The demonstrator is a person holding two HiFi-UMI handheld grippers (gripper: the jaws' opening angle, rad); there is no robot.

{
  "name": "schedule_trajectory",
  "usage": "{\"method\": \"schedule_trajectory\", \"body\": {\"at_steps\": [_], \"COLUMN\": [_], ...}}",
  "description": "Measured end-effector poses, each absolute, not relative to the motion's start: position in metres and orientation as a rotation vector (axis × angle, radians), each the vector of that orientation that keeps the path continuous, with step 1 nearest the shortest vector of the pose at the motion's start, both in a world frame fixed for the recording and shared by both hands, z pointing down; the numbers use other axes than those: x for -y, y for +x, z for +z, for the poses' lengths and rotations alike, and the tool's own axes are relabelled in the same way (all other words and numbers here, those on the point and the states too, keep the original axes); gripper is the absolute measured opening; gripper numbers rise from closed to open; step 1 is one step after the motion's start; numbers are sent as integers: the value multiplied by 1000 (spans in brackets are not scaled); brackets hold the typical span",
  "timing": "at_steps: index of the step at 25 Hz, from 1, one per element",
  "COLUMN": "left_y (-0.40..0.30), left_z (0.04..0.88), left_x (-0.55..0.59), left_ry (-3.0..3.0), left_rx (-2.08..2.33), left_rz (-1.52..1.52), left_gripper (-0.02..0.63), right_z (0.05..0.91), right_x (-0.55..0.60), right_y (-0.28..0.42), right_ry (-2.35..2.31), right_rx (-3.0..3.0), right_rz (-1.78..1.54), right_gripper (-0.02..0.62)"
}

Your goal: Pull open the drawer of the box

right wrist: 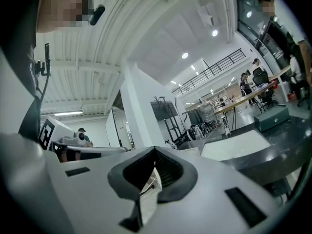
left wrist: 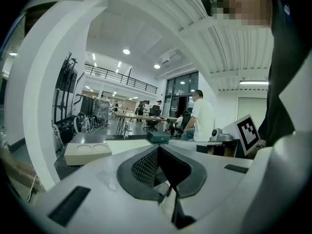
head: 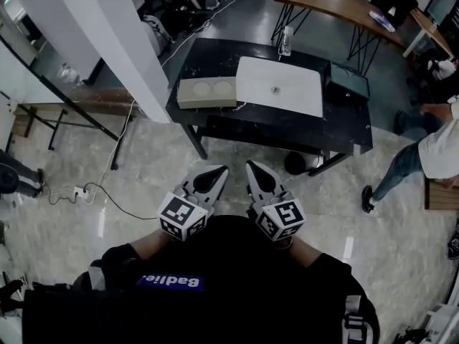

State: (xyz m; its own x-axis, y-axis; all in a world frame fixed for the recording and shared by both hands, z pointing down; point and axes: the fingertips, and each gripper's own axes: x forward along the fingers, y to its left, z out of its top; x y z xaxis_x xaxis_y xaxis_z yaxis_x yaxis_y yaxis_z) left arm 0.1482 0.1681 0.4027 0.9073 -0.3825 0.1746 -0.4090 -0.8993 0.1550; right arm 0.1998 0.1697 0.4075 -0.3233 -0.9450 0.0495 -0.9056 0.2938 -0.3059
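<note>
Currently: reach not yet begun | left gripper (head: 213,175) and right gripper (head: 257,171) both closed on nothing, near the chest | white box (head: 280,84) on bench (head: 344,124), well apart | next, probably: step closer, open one gripper, find the drawer pull.

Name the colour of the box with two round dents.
The box is beige; clearest in head view.

Bare floor (head: 143,165) runs to the black table (head: 212,53); a white pillar (head: 97,31) stands close beside the box (head: 206,94).
</note>
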Motion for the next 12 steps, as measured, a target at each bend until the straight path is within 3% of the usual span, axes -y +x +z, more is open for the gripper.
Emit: {"method": "schedule_trajectory", "body": {"at_steps": [12], "left_y": [154], "left_z": [415], "left_x": [-80], "left_ry": [2824], "left_rx": [558], "left_rz": [132], "left_gripper": [2], "right_z": [417], "right_x": [-92], "right_y": [209], "right_ry": [-1834], "right_rx": [-2423], "right_rz": [-427], "right_gripper": [0]}}
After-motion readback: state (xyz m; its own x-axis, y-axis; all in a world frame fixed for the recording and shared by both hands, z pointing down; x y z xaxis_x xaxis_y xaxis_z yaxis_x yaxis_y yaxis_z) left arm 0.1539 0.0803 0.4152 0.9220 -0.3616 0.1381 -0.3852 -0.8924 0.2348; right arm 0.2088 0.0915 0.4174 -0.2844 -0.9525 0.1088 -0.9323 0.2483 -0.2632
